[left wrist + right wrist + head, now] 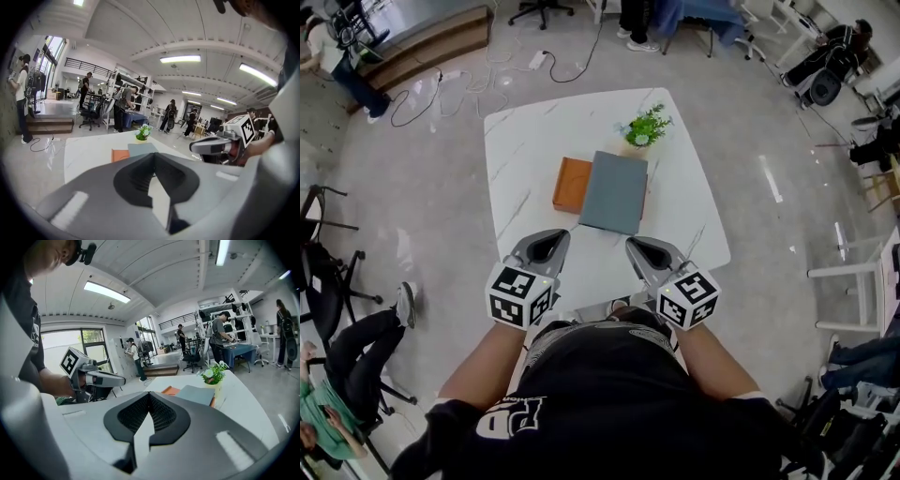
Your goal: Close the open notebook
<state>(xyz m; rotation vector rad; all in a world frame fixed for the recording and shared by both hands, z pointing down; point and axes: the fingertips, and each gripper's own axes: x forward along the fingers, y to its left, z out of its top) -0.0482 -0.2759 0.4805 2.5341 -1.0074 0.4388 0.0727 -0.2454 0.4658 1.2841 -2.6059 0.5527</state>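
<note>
Pre-reach — left claw (pixel 550 241) and right claw (pixel 643 249) both pinched together, empty; notebook (pixel 613 192) lies ahead of both on the surface (pixel 525 150). Next, likely — reach forward, fold its orange side over.

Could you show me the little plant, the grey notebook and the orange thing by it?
potted plant (pixel 647 127): head view, its green leaves.
grey notebook (pixel 615 192): head view, middle of its cover.
orange thing (pixel 571 184): head view, its exposed left part.
</note>
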